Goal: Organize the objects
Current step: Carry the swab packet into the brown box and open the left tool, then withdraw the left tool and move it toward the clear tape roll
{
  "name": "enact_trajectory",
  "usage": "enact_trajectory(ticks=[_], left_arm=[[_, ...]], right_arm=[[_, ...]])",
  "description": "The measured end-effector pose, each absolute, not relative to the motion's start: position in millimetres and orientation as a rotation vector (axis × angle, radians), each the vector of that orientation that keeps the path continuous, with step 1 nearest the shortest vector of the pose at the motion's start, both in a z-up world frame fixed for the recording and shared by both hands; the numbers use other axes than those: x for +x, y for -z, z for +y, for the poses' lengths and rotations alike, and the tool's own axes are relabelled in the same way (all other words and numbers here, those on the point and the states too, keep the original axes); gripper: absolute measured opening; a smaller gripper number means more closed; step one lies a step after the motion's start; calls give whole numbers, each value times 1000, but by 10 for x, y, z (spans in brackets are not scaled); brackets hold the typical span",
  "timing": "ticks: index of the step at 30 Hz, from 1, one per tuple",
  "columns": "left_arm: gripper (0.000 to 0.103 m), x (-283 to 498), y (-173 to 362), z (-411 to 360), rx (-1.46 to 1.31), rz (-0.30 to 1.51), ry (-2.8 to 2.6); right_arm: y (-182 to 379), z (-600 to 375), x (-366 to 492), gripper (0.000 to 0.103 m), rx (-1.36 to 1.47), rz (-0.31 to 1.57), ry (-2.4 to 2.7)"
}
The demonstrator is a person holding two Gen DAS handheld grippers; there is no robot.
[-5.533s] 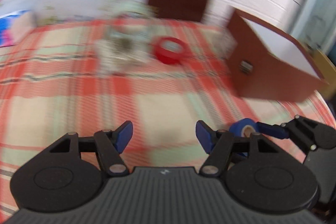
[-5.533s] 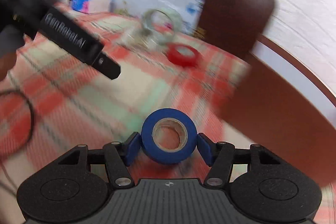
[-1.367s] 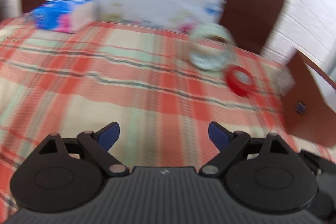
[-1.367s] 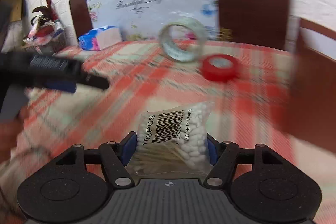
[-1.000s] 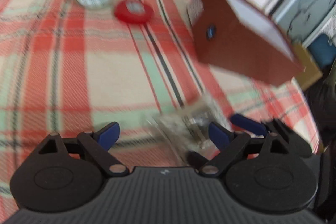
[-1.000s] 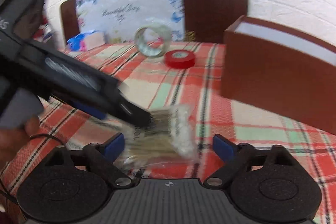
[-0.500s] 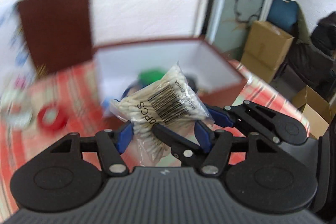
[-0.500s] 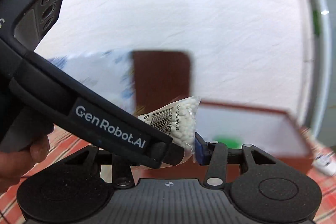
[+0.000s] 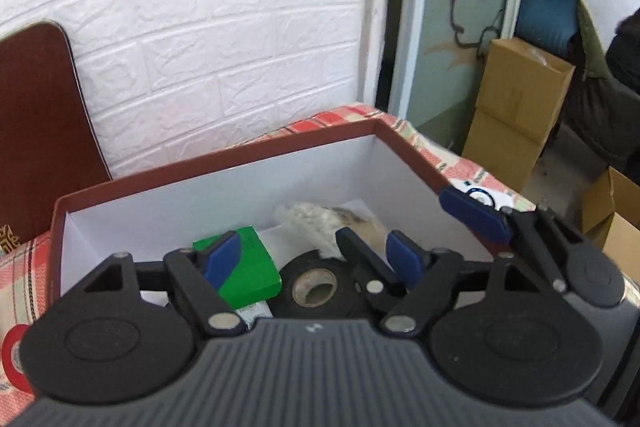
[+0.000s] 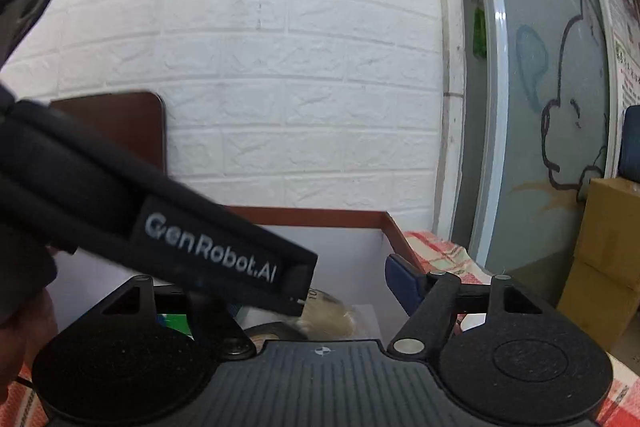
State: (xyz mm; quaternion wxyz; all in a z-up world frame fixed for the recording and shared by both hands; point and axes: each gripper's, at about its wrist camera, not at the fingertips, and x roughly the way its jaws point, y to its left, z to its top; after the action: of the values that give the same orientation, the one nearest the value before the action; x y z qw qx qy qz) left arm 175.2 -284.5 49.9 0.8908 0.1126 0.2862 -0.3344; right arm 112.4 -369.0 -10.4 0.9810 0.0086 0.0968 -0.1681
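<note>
Both grippers hang over the red-rimmed box (image 9: pixel 216 163), jaws just spread apart and empty. The bag of cotton swabs (image 9: pixel 320 217) lies loose in the box just ahead of the left gripper (image 9: pixel 316 259), beside the black tape roll (image 9: pixel 314 287) and green pack (image 9: pixel 248 267). The right gripper (image 10: pixel 316 287) crosses close alongside. Best to lift both straight up and apart, clearing the rim.
</note>
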Motion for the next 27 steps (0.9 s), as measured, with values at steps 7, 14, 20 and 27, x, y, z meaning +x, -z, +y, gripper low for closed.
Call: enact_trajectory(ticks=[7,14,20,27], left_arm=[[83,1442,-630,-2486,183,587,630],[85,1094,-677,-2007,183,623,507],[86,953,-604,-1621,200,663,398],[89,904,-467,-1196,194,691,283]], right_arm=[[148,-3450,843,72,71,170,300],[161,-3114,457,74,102,231,218],[163,-2877,262,74,141,287,147],[161,-2645,187,74,132,331,89]])
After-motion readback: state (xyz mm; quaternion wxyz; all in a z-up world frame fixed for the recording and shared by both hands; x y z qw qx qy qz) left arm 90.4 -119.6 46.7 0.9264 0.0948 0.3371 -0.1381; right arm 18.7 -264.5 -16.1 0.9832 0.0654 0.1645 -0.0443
